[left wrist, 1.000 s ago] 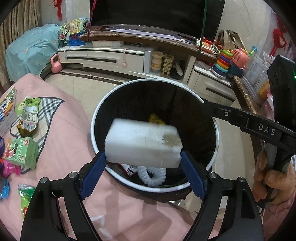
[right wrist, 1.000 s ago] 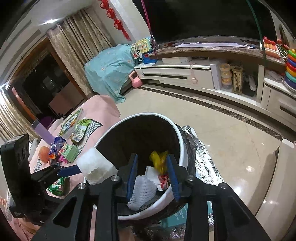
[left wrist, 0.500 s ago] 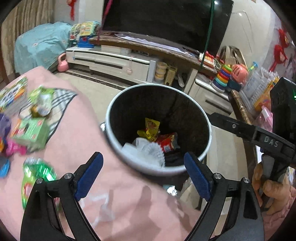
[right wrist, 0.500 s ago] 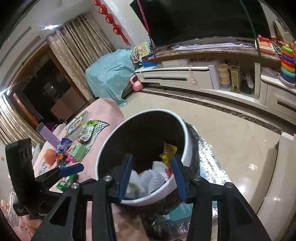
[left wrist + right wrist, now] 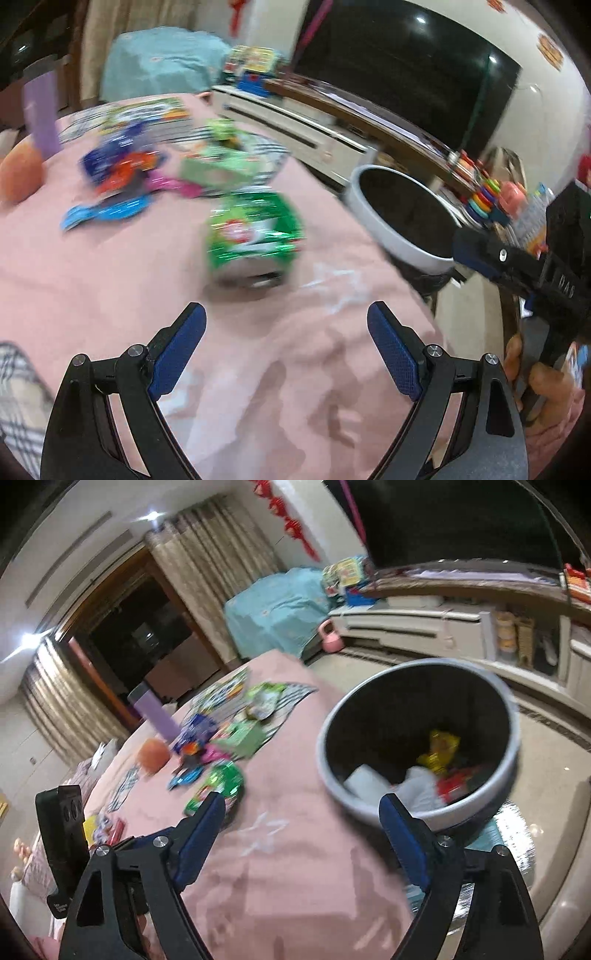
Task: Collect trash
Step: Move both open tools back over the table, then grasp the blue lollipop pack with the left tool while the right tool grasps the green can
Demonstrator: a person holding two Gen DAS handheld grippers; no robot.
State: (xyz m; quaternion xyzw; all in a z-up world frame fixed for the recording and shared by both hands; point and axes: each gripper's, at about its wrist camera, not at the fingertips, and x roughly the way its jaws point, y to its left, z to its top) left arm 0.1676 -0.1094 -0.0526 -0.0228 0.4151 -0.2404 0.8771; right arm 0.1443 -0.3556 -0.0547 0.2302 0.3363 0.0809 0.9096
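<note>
My left gripper (image 5: 286, 325) is open and empty above the pink tablecloth (image 5: 147, 295), facing a shiny green wrapper (image 5: 253, 232) a short way ahead. My right gripper (image 5: 301, 812) is open and empty, over the table edge beside the white-rimmed black bin (image 5: 417, 746). The bin (image 5: 399, 218) holds the white foam block (image 5: 364, 784), a white foam net, and yellow and red wrappers (image 5: 441, 751). The green wrapper (image 5: 221, 781) lies just beyond my right gripper's left finger.
More litter lies farther back on the table: a blue wrapper (image 5: 105, 214), a green carton (image 5: 221, 170), pink and orange-blue wrappers (image 5: 122, 168), an orange fruit (image 5: 153, 753), a purple cup (image 5: 157, 716). The right gripper's body (image 5: 535, 273) is at the right. A TV cabinet (image 5: 443, 624) stands behind.
The left gripper released the white foam block into the bin, then swung left over the table toward the green wrapper. The right gripper opened wider and shifted left too.
</note>
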